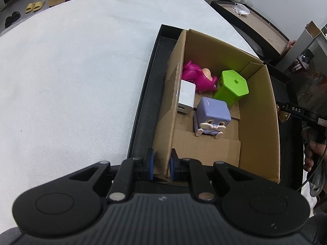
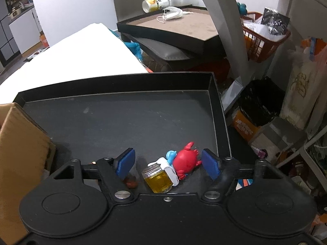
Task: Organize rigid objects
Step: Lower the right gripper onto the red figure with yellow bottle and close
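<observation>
In the left wrist view an open cardboard box (image 1: 259,110) stands in a black tray (image 1: 143,102). It holds a purple cube figure (image 1: 212,116), a green hexagonal container (image 1: 233,85), a pink figure (image 1: 196,76) and a white block (image 1: 186,97). My left gripper (image 1: 161,164) is shut on the box's near left wall. In the right wrist view my right gripper (image 2: 168,163) is open above the tray floor (image 2: 122,122). A red crab toy (image 2: 185,161), a blue-and-white figure (image 2: 168,163) and a small yellow bottle (image 2: 157,178) lie between its fingers.
The tray sits on a white table (image 1: 71,71). The box's side shows at the left of the right wrist view (image 2: 18,163). A small brown object (image 2: 130,182) lies under the left finger. Beyond the tray are a dark tray with a cup (image 2: 155,2), an orange basket (image 2: 263,45) and clutter.
</observation>
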`<state>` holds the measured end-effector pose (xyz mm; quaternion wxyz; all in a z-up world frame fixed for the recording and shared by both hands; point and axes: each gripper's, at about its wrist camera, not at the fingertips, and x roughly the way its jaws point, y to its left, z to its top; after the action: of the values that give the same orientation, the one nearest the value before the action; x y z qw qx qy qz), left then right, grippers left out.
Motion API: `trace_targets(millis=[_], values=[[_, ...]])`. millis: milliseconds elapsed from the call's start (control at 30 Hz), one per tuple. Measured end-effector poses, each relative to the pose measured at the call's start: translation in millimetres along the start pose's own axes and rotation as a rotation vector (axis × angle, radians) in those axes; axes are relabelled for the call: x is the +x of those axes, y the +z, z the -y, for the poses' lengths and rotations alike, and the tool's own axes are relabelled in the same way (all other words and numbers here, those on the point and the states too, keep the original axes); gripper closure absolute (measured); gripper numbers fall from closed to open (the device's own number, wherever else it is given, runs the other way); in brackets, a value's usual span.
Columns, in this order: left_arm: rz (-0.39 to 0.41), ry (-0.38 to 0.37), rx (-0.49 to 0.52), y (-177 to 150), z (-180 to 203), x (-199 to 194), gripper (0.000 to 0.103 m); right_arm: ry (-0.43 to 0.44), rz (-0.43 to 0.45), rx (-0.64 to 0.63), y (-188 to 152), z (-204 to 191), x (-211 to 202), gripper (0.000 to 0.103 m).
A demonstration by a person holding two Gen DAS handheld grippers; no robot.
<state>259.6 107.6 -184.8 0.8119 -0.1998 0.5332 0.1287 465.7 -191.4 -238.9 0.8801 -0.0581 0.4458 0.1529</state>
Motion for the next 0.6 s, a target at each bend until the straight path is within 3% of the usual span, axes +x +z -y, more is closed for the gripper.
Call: trace_targets(millis=[33,100,133,600], values=[[0.0,0.0,-0.001,-0.1,0.1,0.4,0.089,0.004,-0.005,0.002,-0.6,1.0,0.4,0.046],[0.001,0.0,0.0,-0.1,0.1,0.4,0.089,0.011,-0.002,0.0,-0.9,0.3,-4.0,0.051],[0.0,0.0,0.001,-0.1,0.1,0.4,0.089,0.017,-0.001,-0.004,-0.9,0.0,-6.7,0.071],[0.008,0.0,0.014,-2.9,1.2,1.8,0.089,0.047,-0.063,0.082,-18.2,10.2,-30.4,0.073]])
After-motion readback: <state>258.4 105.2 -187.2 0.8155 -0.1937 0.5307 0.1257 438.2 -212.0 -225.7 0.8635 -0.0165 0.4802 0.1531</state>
